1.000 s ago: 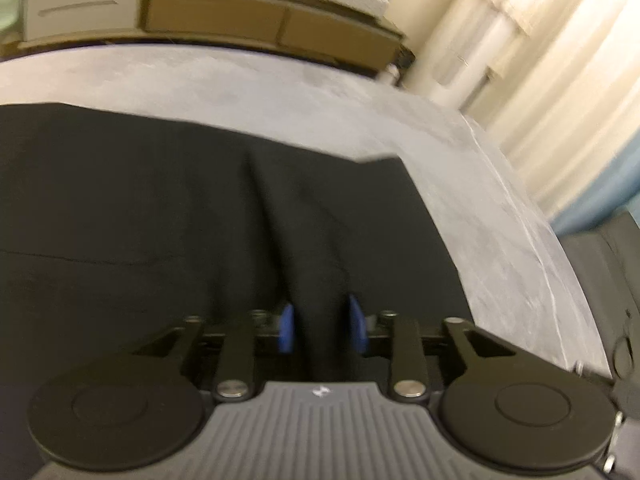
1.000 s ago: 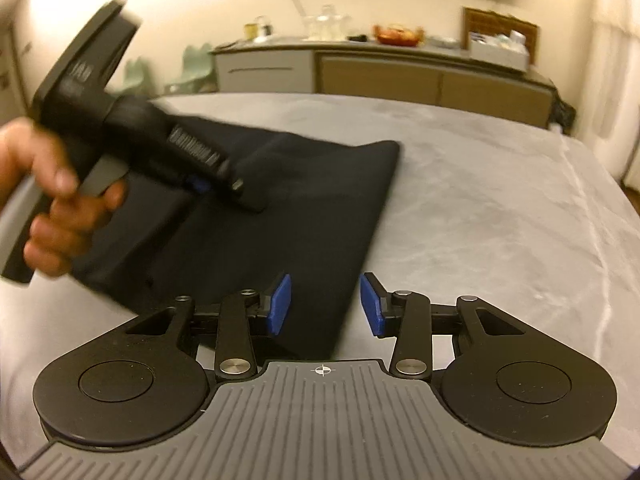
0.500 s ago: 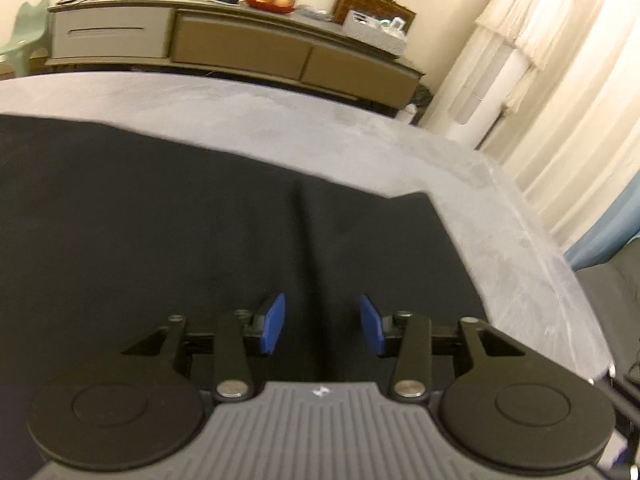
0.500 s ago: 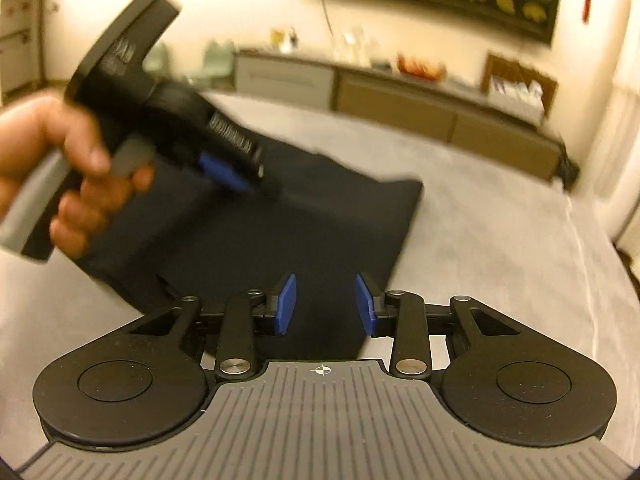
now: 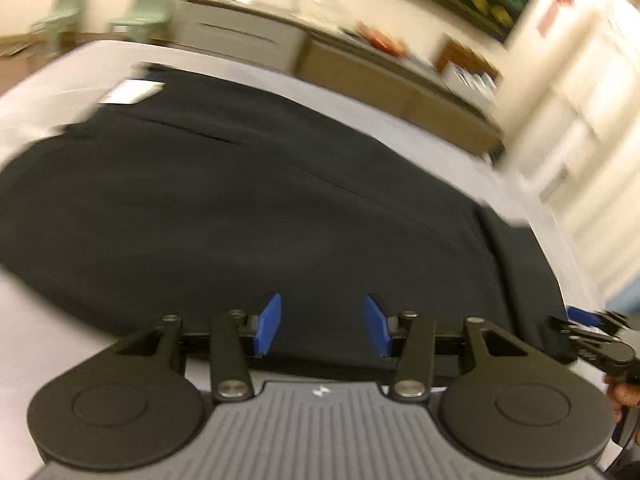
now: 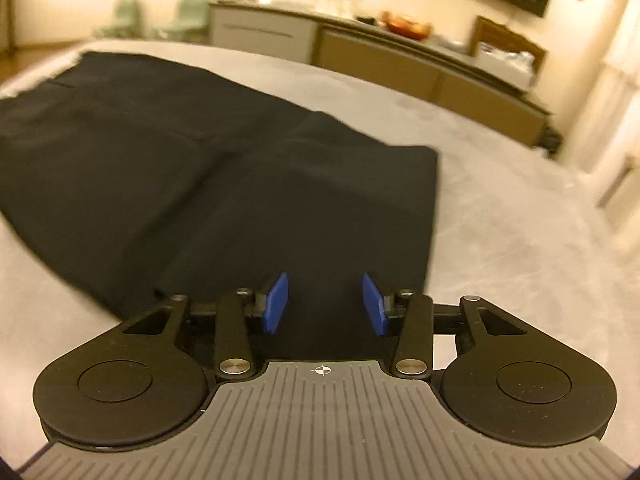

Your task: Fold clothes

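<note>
A black garment (image 5: 248, 200) lies spread flat on the grey table (image 5: 120, 54); it also shows in the right wrist view (image 6: 224, 168), with a white label (image 5: 132, 92) near its far left end. My left gripper (image 5: 323, 326) is open and empty just above the garment's near edge. My right gripper (image 6: 325, 304) is open and empty over the garment's near right corner. The right gripper also shows at the right edge of the left wrist view (image 5: 592, 332).
A long sideboard (image 6: 380, 56) with bowls and boxes stands along the far wall. Two pale green chairs (image 6: 160, 20) stand at the far left. Light curtains (image 5: 580, 128) hang on the right. Bare grey table (image 6: 520, 220) lies right of the garment.
My left gripper opened, let go of the fold of cloth, and swung left and back to the near edge. It has left the right wrist view. The right gripper stayed open.
</note>
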Motion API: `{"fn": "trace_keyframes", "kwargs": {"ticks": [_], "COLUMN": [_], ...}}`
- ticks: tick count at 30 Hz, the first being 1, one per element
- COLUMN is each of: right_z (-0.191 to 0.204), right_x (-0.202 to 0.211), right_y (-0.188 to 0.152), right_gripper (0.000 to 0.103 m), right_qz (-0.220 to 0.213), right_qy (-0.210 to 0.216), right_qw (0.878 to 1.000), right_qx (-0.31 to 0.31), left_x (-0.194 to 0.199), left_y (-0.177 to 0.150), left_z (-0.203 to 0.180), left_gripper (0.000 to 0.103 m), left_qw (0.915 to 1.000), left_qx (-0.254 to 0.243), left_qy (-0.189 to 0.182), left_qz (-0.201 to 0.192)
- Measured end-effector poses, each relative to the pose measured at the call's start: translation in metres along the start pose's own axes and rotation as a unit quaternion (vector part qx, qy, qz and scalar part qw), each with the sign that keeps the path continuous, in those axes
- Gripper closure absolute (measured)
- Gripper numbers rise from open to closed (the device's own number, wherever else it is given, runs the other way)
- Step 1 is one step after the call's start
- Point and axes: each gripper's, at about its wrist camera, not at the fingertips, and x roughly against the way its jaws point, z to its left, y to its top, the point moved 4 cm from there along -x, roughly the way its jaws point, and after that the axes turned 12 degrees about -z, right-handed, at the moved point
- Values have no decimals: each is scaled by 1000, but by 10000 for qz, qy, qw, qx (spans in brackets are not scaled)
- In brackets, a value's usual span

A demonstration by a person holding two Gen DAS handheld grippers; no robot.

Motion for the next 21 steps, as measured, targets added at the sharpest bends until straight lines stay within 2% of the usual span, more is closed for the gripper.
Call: {"fn": "trace_keyframes", "kwargs": {"ticks": [2,3,6,8,9,12,14,17,21], "right_z": [16,31,101,164,195,280,324,382,437], "right_x": [21,29,46,45,44,36,29,24,18], "right_y": [25,35,53,56,57,65,76,95,101], "right_gripper": [50,50,46,41,40,40,39,35,36], "right_qz": [-561,-729,-1005,-1005,-1023,-1170,-1278,-1324,-1306], "right_qy": [-343,-284,564,1153,1384,1733,1943,2390,2680], "right_qw": [9976,9967,9933,9881,9844,9721,9635,9511,9399], "right_qx": [224,193,-42,171,354,1066,1327,1443,1664], "left_x": [19,27,41,47,47,47,46,42,35], "left_y": [17,25,43,42,41,34,30,28,33], "left_z": [47,71,127,153,161,179,189,204,213], "left_gripper": [44,44,44,43,42,38,31,29,26], "left_qw": [9989,9974,9912,9869,9846,9750,9676,9571,9517], "left_qx": [375,578,1162,1456,1618,2141,2452,2814,2974], "left_qy": [220,354,465,485,463,410,435,523,529], "left_qz": [-187,-258,-425,-496,-471,-425,-419,-450,-554]}}
